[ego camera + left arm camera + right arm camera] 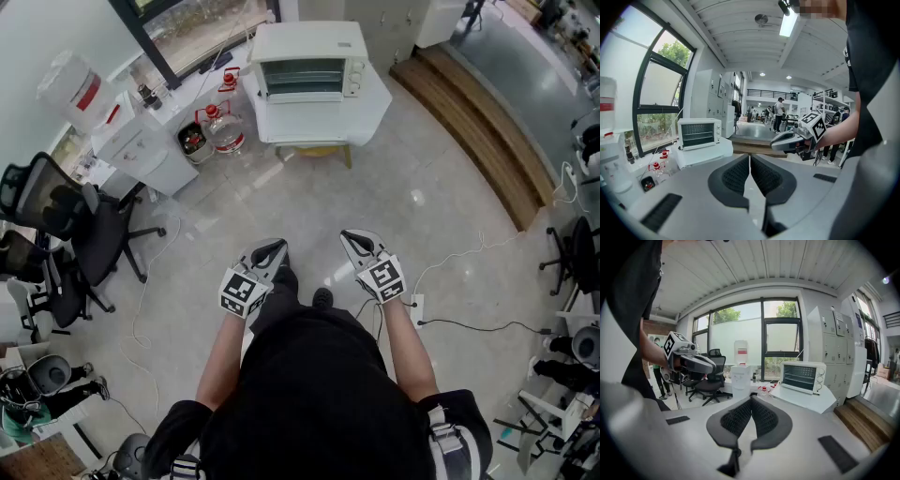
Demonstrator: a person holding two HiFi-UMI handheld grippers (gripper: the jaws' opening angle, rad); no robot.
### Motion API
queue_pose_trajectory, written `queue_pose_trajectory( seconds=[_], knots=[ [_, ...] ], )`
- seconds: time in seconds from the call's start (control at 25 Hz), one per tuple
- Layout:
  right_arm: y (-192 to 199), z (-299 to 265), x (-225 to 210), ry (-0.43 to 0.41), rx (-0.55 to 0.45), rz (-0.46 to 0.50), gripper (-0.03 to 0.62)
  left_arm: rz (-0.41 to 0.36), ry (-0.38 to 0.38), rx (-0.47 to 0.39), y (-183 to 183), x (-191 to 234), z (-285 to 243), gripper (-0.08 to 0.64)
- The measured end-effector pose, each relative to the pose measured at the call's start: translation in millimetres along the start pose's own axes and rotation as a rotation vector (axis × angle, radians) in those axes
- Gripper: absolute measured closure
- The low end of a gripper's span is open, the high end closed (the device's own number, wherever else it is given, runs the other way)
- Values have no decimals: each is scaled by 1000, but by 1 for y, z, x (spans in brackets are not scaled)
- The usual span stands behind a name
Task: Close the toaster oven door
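Observation:
The white toaster oven (309,58) stands on a white-covered table (319,120) at the far side of the room, several steps ahead of me. Its dark front with wire racks shows in the left gripper view (698,132) and the right gripper view (803,376); at this distance I cannot tell how its door stands. My left gripper (275,247) and right gripper (353,238) are held side by side at waist height over the floor, far from the oven. Both are shut with nothing between their pads (740,174) (765,419).
Black office chairs (66,234) stand at the left. A white water dispenser (141,150) and a large water bottle (225,129) sit left of the oven's table. A wooden step (478,122) runs along the right. Cables (469,323) lie on the floor at the right.

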State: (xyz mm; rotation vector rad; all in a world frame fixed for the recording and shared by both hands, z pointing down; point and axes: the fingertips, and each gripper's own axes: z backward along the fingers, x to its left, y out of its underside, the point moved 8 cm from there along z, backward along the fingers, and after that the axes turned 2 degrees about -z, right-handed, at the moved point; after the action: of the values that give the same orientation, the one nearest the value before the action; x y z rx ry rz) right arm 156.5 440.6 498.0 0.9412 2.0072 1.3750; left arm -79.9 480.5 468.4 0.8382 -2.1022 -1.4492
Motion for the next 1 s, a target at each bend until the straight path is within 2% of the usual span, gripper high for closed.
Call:
queue_pose_trajectory(
  seconds=[0.44,0.68,0.72,0.8,0.88,1.0],
  knots=[
    [14,32,5,19,-5,-6,577,-10,-6,-8,-1,-26,4,529],
    [6,27,13,17,-35,-5,562,-11,-41,-33,-2,-13,16,528],
    [5,27,13,22,-41,-6,546,-11,-49,-41,-2,-10,17,528],
    [4,25,12,41,-47,-9,467,-7,-55,-55,-2,-5,17,523],
    [4,21,12,59,-45,-8,384,-6,-58,-55,-1,1,17,430],
    [0,13,14,88,-54,-6,278,-17,-72,-41,4,11,20,355]
  ],
)
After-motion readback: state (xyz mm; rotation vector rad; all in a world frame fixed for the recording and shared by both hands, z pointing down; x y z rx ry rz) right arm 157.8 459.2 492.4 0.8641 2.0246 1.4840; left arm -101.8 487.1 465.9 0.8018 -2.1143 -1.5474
